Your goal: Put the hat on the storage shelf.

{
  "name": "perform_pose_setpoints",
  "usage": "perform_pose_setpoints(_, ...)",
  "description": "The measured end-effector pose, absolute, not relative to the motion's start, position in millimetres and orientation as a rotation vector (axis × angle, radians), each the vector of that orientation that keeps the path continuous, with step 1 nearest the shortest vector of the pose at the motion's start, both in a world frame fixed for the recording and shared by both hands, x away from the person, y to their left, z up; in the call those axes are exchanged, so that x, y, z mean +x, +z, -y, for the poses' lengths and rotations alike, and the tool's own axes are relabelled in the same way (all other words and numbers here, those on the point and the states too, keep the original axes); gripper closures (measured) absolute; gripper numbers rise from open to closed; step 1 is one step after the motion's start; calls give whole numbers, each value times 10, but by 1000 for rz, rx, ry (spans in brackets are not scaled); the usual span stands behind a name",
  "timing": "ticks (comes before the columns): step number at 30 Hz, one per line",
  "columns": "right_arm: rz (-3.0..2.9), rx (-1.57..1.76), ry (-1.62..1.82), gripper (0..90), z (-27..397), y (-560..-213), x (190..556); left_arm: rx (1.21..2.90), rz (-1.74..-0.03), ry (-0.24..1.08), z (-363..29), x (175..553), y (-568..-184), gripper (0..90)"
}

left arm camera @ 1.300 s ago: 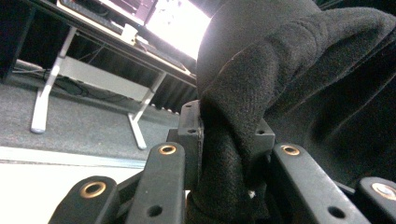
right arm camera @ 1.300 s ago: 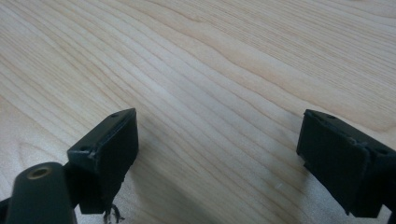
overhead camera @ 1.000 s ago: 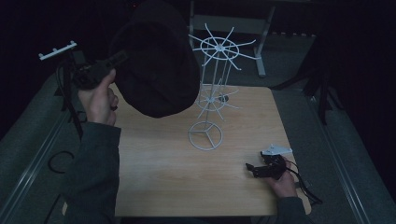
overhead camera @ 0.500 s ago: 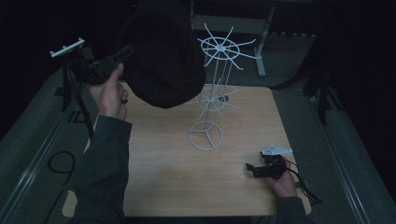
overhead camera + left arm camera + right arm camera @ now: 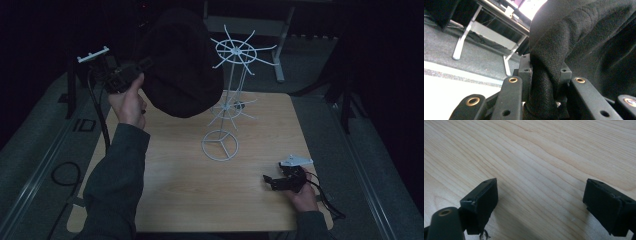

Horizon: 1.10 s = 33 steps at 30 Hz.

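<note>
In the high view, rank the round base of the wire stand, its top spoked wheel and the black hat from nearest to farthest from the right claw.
1. Round base, up-left of the right claw, on the table.
2. Top spoked wheel, high on the stand.
3. Black hat, far left, held by the left claw.

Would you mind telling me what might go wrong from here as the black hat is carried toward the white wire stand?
1. The left gripper pinches only a fold of the black hat's brim, so the hat could slip free.
2. The hat hangs close beside the white wire stand's upper spokes; it could snag one and tip the thin-stemmed stand.
3. The right gripper rests open on the wooden table, apart from the stand's ring base, so nothing steadies the stand.
</note>
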State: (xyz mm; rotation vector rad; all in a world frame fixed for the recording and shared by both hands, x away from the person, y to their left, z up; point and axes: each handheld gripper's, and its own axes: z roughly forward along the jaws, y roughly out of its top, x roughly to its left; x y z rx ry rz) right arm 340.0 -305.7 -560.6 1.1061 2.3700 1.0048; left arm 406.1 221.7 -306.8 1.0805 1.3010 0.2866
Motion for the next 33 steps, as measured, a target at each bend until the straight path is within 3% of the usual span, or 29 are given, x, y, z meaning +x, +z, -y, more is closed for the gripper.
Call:
perform_pose_setpoints(10,-2368,1106,1007,125,3055,-5608,3400,1117,-1351,273,-2211,4130,-3219,726)
perform_pose_setpoints(30,-2368,1104,1007,125,3056,-5608,3399,1217,-1399,272,-2160,4237,-3288,546)
perform_pose_setpoints(32,-2368,1104,1007,125,3056,-5608,3399,1225,-1393,275,-2164,4238,-3290,545)
perform_pose_setpoints(33,-2368,1105,1008,125,3056,-5608,3399,1229,-1387,281,-2157,4236,-3285,586)
